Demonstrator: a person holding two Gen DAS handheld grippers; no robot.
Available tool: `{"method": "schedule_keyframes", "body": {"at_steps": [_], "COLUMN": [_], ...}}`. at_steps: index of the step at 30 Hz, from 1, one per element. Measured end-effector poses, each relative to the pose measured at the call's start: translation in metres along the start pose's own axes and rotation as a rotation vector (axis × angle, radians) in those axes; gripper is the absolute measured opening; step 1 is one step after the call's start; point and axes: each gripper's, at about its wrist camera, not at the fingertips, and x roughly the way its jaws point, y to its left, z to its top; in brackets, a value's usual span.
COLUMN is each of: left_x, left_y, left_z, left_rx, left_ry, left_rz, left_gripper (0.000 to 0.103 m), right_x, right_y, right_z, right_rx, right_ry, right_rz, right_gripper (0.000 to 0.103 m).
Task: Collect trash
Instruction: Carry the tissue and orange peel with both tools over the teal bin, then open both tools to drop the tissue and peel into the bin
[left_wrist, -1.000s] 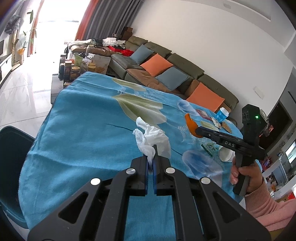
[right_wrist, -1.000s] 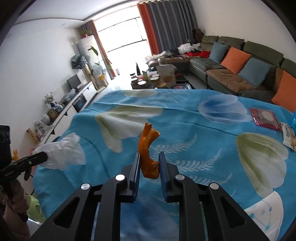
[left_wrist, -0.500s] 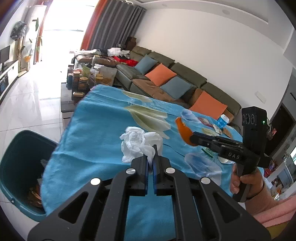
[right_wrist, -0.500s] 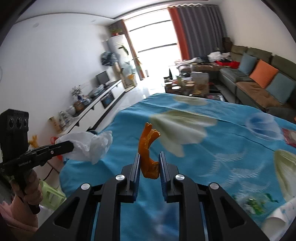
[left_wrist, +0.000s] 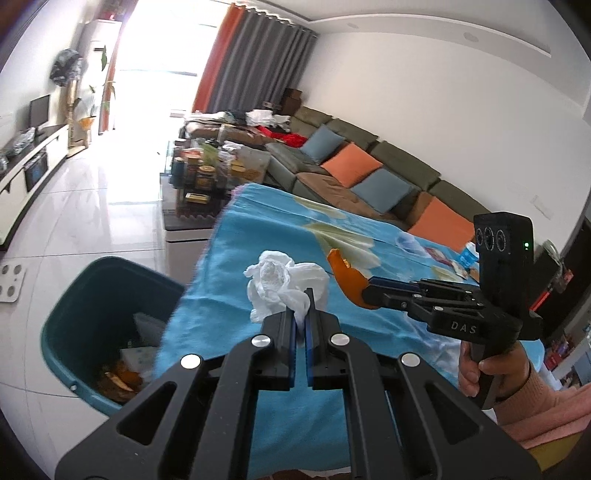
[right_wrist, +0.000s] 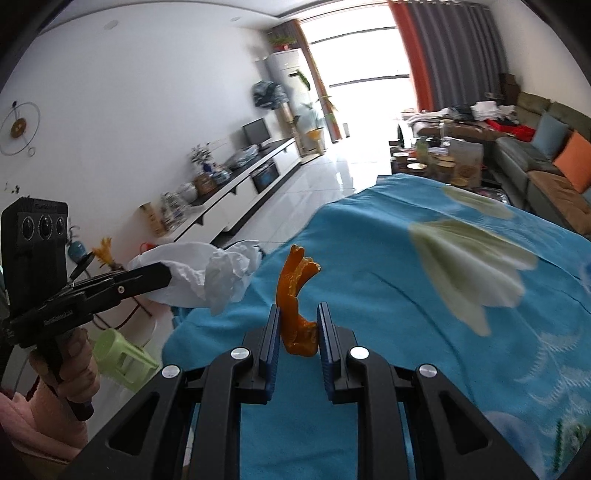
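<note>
Beside the table, a teal bin (left_wrist: 92, 314) has appeared; both hand-held grippers stay clamped on trash.

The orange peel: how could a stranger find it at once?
Look above the blue tablecloth, near its edge. The right gripper holds the orange peel upright. The white tissue beside it is in the left gripper; only the peel is orange and stiff.

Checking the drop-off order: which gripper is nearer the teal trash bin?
Left. The left gripper, shut on the white tissue, is by the table edge beside the teal trash bin. The right gripper, holding the orange peel, sits farther over the table.
</note>
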Motion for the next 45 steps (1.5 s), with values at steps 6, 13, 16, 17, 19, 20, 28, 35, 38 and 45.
{"method": "schedule_keyframes", "body": {"at_steps": [6,13,16,17,19,20,28,35,38,45], "left_x": [-0.021,-0.038,-0.041,-0.042,-0.042,-0.042,-0.036,-0.030,-0.025,-0.009], "left_y": [0.023,0.050,0.060,0.064,0.071,0.075,0.091,0.099,0.099,0.101], "left_z": [0.003,0.005,0.004,0.004,0.003,0.002,-0.005,-0.009,-0.009,-0.008], "left_rx": [-0.024,-0.058,-0.075,-0.082,-0.095,-0.102,-0.134,-0.146,-0.152,-0.167], "left_ry": [-0.031,-0.056,-0.058,-0.058,-0.056,-0.053,-0.027,-0.016,-0.010,0.010], "left_rz": [0.077,0.153,0.178,0.189,0.201,0.210,0.247,0.259,0.265,0.287], "left_gripper": [0.004,0.004,0.004,0.004,0.004,0.004,0.004,0.004,0.004,0.004], "right_x": [0.026,0.049,0.060,0.064,0.070,0.073,0.092,0.105,0.112,0.124], "right_y": [0.023,0.040,0.048,0.050,0.053,0.055,0.066,0.068,0.071,0.076], "right_z": [0.013,0.025,0.028,0.030,0.032,0.032,0.040,0.042,0.042,0.043], "right_rx": [-0.035,-0.064,-0.074,-0.077,-0.082,-0.084,-0.091,-0.095,-0.096,-0.091], "right_ry": [0.028,0.056,0.070,0.075,0.084,0.088,0.109,0.125,0.133,0.154], "right_rz": [0.061,0.111,0.126,0.131,0.140,0.145,0.169,0.179,0.182,0.185], "right_gripper": [0.018,0.018,0.018,0.018,0.018,0.018,0.018,0.018,0.018,0.018]}}
